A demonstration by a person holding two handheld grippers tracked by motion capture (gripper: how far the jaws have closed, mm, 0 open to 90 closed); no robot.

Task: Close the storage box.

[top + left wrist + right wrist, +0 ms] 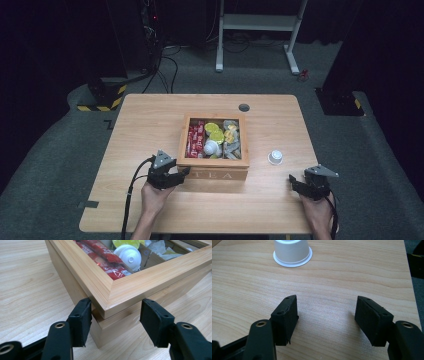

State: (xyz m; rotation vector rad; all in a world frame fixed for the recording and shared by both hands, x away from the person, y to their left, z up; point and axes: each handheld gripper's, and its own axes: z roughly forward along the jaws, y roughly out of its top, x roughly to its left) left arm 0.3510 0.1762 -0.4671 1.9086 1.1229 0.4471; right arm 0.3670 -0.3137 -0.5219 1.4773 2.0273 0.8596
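In the high view the left gripper (pixel 176 174) sits at the lower left of centre, held in the person's left hand (pixel 154 197), its tips at the near left corner of the wooden tea box (pixel 214 169). The left gripper view (pixel 115 315) shows that corner standing between the two black jaws: the left pad sits against or just beside the edge under the lid, the right pad stands clear of the wood, so the claw is parted and grips nothing. The box sits mid-frame on the table (pixel 150 115), lid shut, with red sachets (pixel 193 140), yellow packets (pixel 215 131) and a white capsule (pixel 211 147) visible through its pane. Right of the box a second white capsule (pixel 275 157) stands alone on the tabletop. At lower right, the right gripper (pixel 295 182) rests in the right hand (pixel 317 212); its own view (pixel 325 308) shows jaws wide apart over bare wood, nothing between them, that capsule (pixel 292 251) beyond at the upper left.
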